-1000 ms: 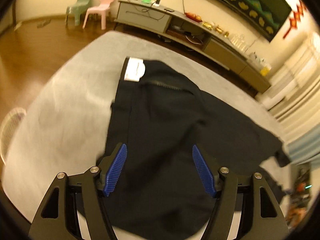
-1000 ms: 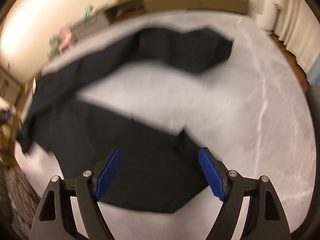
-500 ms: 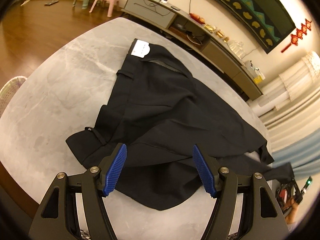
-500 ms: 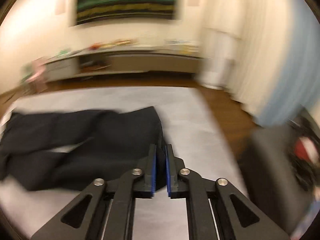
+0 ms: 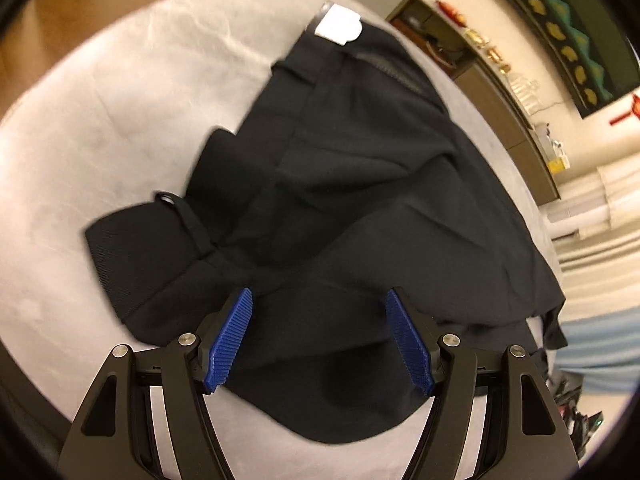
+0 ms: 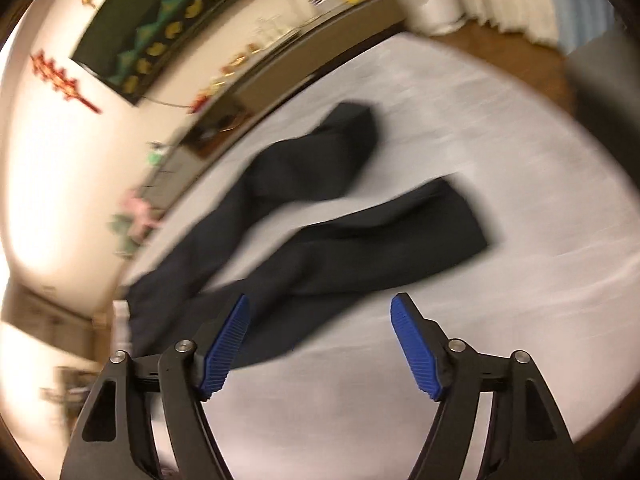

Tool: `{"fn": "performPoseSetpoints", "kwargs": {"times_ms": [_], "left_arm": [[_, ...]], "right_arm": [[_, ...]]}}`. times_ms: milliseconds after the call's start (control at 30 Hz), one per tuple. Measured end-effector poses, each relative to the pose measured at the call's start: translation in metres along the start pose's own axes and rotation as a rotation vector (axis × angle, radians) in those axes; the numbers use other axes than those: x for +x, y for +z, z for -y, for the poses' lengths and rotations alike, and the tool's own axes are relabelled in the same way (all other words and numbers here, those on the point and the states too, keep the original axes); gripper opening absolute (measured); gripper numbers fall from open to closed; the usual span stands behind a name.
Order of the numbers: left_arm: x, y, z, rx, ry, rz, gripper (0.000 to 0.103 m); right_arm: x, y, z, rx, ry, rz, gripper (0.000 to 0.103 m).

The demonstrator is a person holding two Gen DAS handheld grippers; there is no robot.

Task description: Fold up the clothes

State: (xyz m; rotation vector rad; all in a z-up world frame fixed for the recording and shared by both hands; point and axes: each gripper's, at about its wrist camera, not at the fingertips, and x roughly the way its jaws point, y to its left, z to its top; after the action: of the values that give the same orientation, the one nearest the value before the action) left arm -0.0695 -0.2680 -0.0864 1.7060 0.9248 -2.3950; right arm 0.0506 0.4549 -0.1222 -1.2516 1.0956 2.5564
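A pair of black trousers [image 5: 360, 184] lies rumpled on a round grey table [image 5: 120, 92], its waistband and white tag [image 5: 338, 26] at the far side. My left gripper [image 5: 320, 336] is open and empty, just above the near fold of the cloth. In the right wrist view the two trouser legs [image 6: 320, 216] lie spread apart across the table [image 6: 500, 128]. My right gripper [image 6: 320, 344] is open and empty, above the table beside the near leg.
A low TV cabinet [image 5: 472, 52] with small items runs along the far wall, under a dark wall hanging [image 6: 180, 16]. White curtains [image 5: 600, 216] hang at the right. Wooden floor [image 5: 60, 8] surrounds the table.
My right gripper was shut half a second ago and is now open; it has swung left and let go of the trouser leg. My left gripper has moved lower and closer to the cloth.
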Motion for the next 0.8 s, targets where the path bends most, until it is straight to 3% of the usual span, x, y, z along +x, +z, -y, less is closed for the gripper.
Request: {"fn": "performPoseSetpoints", "kwargs": {"times_ms": [100, 267, 333, 400, 633, 800], "left_arm": [[0.014, 0.007, 0.001, -0.020, 0.031, 0.022, 0.074], [0.024, 0.021, 0.012, 0.031, 0.090, 0.078, 0.073], [0.028, 0.026, 0.019, 0.081, 0.123, 0.102, 0.065], [0.036, 0.037, 0.027, 0.125, 0.164, 0.118, 0.064], [0.015, 0.071, 0.014, -0.012, 0.067, 0.172, 0.066], [-0.003, 0.095, 0.004, -0.120, -0.012, 0.212, 0.066]], "right_arm": [[0.027, -0.003, -0.027, 0.023, 0.072, -0.049, 0.077], [0.070, 0.001, -0.018, 0.061, 0.003, -0.073, 0.077], [0.080, 0.005, -0.006, 0.087, -0.032, -0.076, 0.077], [0.082, 0.014, 0.011, 0.129, -0.072, -0.049, 0.077], [0.077, 0.038, 0.071, 0.255, -0.190, 0.009, 0.077], [0.059, 0.033, 0.049, 0.119, -0.200, 0.037, 0.077]]}}
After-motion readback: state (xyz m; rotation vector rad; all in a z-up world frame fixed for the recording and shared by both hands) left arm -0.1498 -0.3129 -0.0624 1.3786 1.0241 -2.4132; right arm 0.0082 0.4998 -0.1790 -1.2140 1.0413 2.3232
